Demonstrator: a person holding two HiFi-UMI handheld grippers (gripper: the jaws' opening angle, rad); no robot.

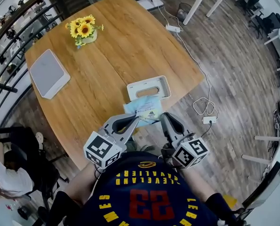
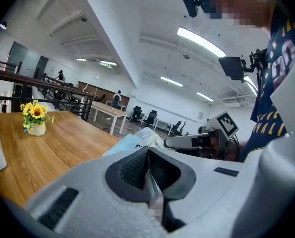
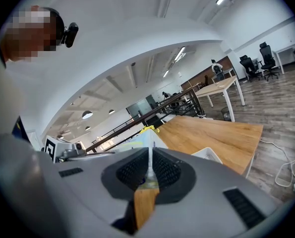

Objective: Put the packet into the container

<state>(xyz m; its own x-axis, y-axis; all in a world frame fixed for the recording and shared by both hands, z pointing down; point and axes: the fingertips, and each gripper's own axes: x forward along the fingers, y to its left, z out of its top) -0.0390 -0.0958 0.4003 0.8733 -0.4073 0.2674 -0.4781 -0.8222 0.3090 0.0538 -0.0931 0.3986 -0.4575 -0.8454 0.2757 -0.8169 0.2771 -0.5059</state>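
Note:
The packet (image 1: pixel 143 109), pale blue with printed artwork, hangs just above the wooden table's near edge, held from both sides. My left gripper (image 1: pixel 135 121) is shut on its left corner; the film shows pinched between the pads in the left gripper view (image 2: pixel 148 155). My right gripper (image 1: pixel 163 117) is shut on the packet's right edge, a thin sheet (image 3: pixel 148 148) clamped between the ribbed pads (image 3: pixel 150 158). Just beyond the packet on the table stands the white rectangular container (image 1: pixel 164 81), its rim also showing in the right gripper view (image 3: pixel 207 155). The packet hides part of the container's near side.
A vase of sunflowers (image 1: pixel 84 30) stands at the table's far side, and a flat white box (image 1: pixel 49 73) lies at its left. A power strip (image 1: pixel 172 28) and white cable (image 1: pixel 206 108) lie on the floor to the right. A seated person (image 1: pixel 3 175) is at the far left.

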